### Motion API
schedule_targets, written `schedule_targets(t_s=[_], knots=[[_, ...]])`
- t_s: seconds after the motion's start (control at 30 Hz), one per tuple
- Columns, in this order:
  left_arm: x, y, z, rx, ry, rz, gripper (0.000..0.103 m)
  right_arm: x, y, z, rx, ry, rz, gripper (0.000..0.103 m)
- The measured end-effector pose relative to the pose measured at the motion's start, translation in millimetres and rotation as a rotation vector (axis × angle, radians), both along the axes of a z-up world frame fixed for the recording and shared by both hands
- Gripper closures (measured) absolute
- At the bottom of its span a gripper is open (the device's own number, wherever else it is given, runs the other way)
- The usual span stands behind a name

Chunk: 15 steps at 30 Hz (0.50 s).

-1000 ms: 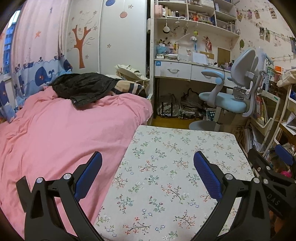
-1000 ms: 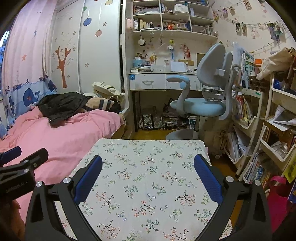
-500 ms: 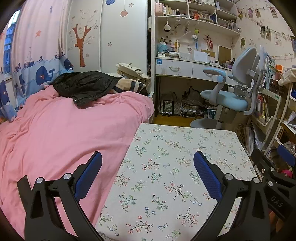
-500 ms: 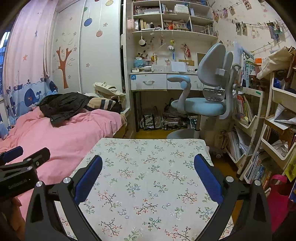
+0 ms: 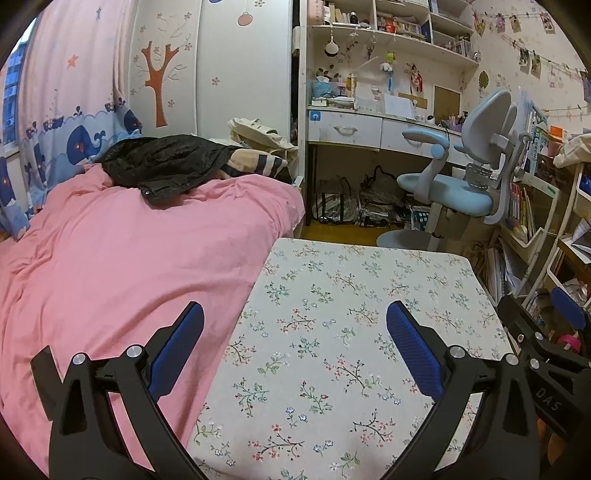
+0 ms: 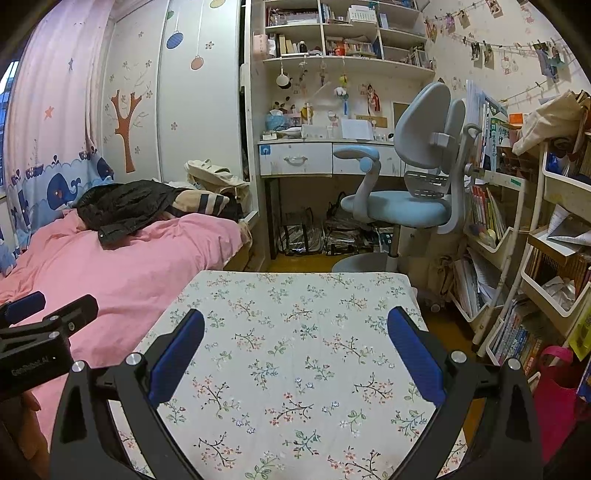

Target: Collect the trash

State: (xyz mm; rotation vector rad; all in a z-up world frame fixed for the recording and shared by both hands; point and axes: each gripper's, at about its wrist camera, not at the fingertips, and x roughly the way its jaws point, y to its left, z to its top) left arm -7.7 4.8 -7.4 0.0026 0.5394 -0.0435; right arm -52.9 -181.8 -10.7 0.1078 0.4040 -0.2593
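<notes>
Since a second ago the view from my left gripper [image 5: 294, 345] has tilted up a little: the far edge of the floral-cloth table [image 5: 354, 295] sits lower in frame, more of the desk shelves [image 5: 388, 33] shows above. From my right gripper [image 6: 295, 345] the scene matches the earlier frame almost exactly. Both grippers were spread then and are spread now, blue pads wide apart, pinching nothing.

Largest first. Pink bed [image 5: 122, 266] to the left of my left gripper, its edge touching the table's left side. Black jacket [image 5: 162, 166] heaped at the bed's far end, striped cushion [image 5: 258, 164] just beside it. Table directly ahead of and beneath both grippers; only the cloth shows on it. Blue-grey desk chair [image 6: 406, 192] beyond the table's far edge, ahead and right of my right gripper. White desk [image 6: 321, 158] with drawers behind it.

Containers: white tiered shelf bins [image 6: 546, 280] to the right of my right gripper, holding books and loose papers. Pink bag [image 6: 557, 391] low at right, beside that gripper's right finger; contents cannot be made out. Bags [image 6: 299, 232] under the desk, contents unclear.

Trash: no piece I can identify as such in either view; crumpled paper [image 6: 559, 290] in one shelf bin is the nearest candidate, cannot tell.

My left gripper shows at the right view's left edge [image 6: 40, 332].
</notes>
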Motion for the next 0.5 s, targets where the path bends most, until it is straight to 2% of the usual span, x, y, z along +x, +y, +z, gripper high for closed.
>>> schedule_targets(t_s=[0.5], knots=[[1.1,-1.7,-2.6,0.01,0.023,-0.006,0.007,1.7,-1.3,-3.0,-0.001,0.014,0.001,0.008]])
